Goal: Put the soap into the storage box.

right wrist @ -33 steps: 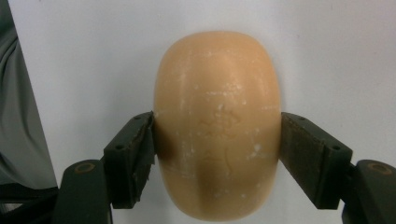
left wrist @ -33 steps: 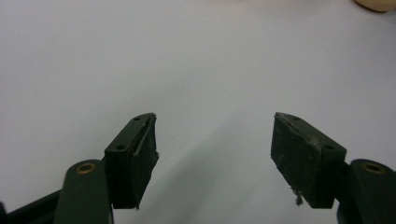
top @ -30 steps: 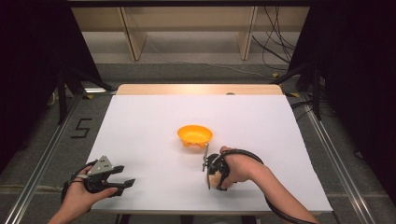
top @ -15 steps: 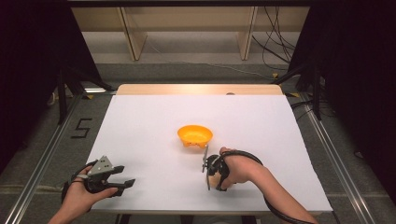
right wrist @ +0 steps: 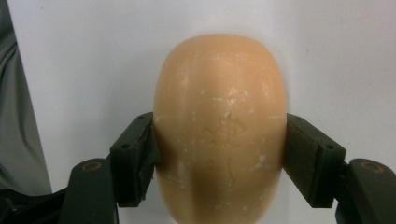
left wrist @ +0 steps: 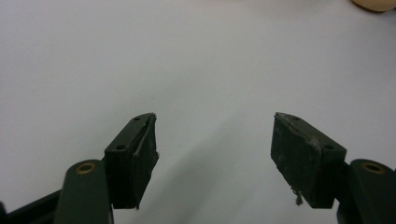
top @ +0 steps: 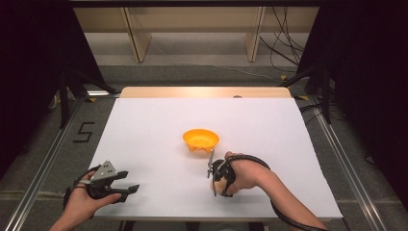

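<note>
A peach oval bar of soap with a faint stamped mark lies lengthwise between the jaws of my right gripper, which is shut on its two long sides just over the white table. In the high view my right gripper is at the front centre, a short way nearer than a small orange bowl. My left gripper is held low at the front left. Its jaws stand wide apart in the left gripper view, with bare white tabletop between them.
The white table has a wooden strip along its far edge. Metal rails run down both sides, and cables lie on the floor at the back right. Grey floor shows beside the table's edge in the right gripper view.
My right gripper has drifted slightly to the left with the soap in it. The left gripper and the orange bowl have stayed where they were.
</note>
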`<state>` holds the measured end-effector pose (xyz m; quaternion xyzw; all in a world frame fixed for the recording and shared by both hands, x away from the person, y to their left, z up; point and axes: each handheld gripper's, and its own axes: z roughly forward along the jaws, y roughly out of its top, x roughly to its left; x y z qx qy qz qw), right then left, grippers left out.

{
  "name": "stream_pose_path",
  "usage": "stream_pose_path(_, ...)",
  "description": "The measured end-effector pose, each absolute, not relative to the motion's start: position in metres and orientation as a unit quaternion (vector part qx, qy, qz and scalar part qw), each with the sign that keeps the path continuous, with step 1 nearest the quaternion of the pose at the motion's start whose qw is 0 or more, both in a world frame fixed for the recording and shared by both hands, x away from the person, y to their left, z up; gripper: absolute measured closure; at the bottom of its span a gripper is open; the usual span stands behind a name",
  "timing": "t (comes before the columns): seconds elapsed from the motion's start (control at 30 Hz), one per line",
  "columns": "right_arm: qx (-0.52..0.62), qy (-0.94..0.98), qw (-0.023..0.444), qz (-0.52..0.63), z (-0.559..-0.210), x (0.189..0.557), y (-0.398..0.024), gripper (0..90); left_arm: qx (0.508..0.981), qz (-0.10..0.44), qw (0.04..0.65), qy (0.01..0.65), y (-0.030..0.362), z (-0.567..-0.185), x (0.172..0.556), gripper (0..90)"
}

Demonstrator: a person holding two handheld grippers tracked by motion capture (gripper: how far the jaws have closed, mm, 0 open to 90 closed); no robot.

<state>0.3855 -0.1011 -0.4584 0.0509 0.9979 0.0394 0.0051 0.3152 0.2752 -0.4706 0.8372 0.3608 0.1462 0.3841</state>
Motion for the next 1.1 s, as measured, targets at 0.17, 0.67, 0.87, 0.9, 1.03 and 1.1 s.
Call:
stream_pose_path(0.17,0.047,0.998,0.004,0.051,-0.458,0.384,-0.102,33.4,0.837,0.146,0.384,0.361,0.275,-0.471,0.315,31.2)
stream_pose_path(0.67,0.057,0.997,0.011,0.050,-0.449,0.383,-0.106,33.5,0.832,0.143,0.393,0.364,0.274,-0.471,0.315,31.2)
stream_pose_path(0.87,0.070,0.997,0.011,0.041,-0.445,0.382,-0.108,33.5,0.837,0.146,0.384,0.362,0.275,-0.471,0.315,31.2)
stream_pose_path(0.9,0.064,0.996,0.017,0.055,-0.445,0.383,-0.109,33.6,0.838,0.145,0.381,0.362,0.275,-0.470,0.316,31.2)
stream_pose_path(1.03,0.063,0.996,0.023,0.057,-0.442,0.384,-0.112,33.6,0.833,0.143,0.392,0.364,0.274,-0.471,0.315,31.2)
stream_pose_path(1.1,0.088,0.995,0.021,0.050,-0.440,0.382,-0.113,33.6,0.838,0.146,0.384,0.360,0.275,-0.470,0.315,31.2)
